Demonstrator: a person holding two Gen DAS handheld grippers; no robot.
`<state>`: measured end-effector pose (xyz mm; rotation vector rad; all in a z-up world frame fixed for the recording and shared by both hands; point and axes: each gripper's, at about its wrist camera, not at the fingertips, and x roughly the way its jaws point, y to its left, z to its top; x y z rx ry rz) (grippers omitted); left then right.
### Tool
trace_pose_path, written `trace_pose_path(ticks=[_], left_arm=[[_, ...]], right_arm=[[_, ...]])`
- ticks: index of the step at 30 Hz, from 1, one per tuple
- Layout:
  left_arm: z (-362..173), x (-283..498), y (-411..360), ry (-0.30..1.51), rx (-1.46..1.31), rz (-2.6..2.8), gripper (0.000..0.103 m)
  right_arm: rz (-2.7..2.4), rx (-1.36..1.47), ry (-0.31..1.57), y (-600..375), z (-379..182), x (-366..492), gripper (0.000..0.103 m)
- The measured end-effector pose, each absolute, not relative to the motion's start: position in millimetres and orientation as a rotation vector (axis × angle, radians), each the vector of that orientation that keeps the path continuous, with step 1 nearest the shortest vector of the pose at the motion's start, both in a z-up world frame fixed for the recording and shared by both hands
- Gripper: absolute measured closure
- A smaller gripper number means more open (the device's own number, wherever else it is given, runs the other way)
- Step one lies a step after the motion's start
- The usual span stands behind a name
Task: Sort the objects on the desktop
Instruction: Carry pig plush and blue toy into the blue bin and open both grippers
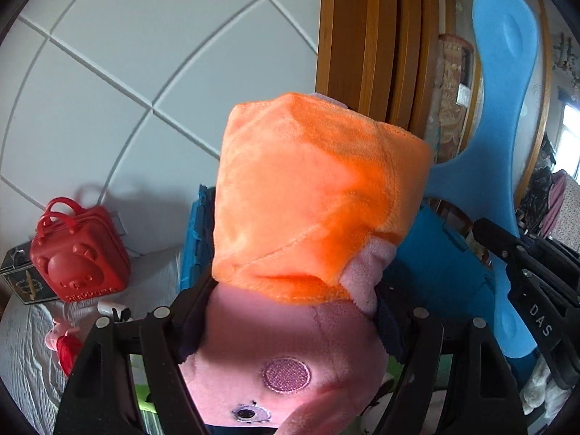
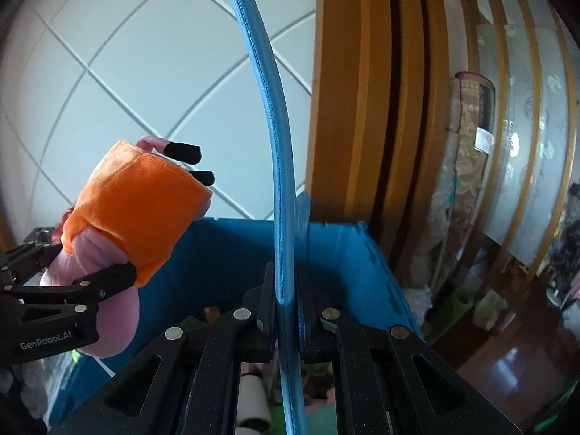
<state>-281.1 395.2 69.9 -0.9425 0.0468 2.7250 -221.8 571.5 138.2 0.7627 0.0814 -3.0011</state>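
We hold a pink plush pig in an orange dress [image 1: 311,195] in our left gripper [image 1: 290,311]; its jaws press on the toy's sides, with the head toward the camera and the dress pointing away. In the right wrist view the same toy hangs in the air at the left, over the left rim of the blue plastic crate [image 2: 337,250], its black-tipped legs sticking out past the dress. The gripper body there carries the white lettering "GenRobot.AI".

Our right gripper [image 2: 286,311] is clamped tight on a thin blue foam boomerang [image 2: 268,108], held edge-on and rising above the crate's far wall. From the left wrist view we see its flat three-armed shape at the right, and the right gripper's black body beside it reads "DAS".

On the desk's white cloth [image 1: 32,340] at the left, near the wall, stands a red bear-faced case with handles [image 1: 78,253]; its embossed writing is too blurred to read. A dark box [image 1: 21,279] sits just beside it, and a small pink and red figure [image 1: 63,340] lies nearer us.
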Motion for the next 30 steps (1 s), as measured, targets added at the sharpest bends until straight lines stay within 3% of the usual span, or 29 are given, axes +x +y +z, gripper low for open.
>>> trace_pose_path(ticks=[5,11,24,27,29,30], left_arm=[[29,-343,425,0.079,-1.143,2.705,0.026],[22,-384,437,0.198,-1.109,2.782,0.026],[-14,-386,459,0.333,-1.243,2.658,0.026],[-16,-387,456,0.32,-1.268,2.659,0.026],[-17,-387,455,0.31,-1.286,2.659,0.026],[-18,-387,454,0.305,-1.295,2.657,0.026]], right_arm=[[-2.907,0.916,-0.074,595,107,-280,0.095],[-2.8,1.081,-0.255,617,71,-339,0.095],[-2.818,1.369,-0.066,627,6,-383,0.094],[-2.83,1.391,-0.076,633,4,-383,0.086],[-2.903,1.395,-0.099,635,5,-382,0.065],[-2.909,1.391,-0.097,636,7,-381,0.06]])
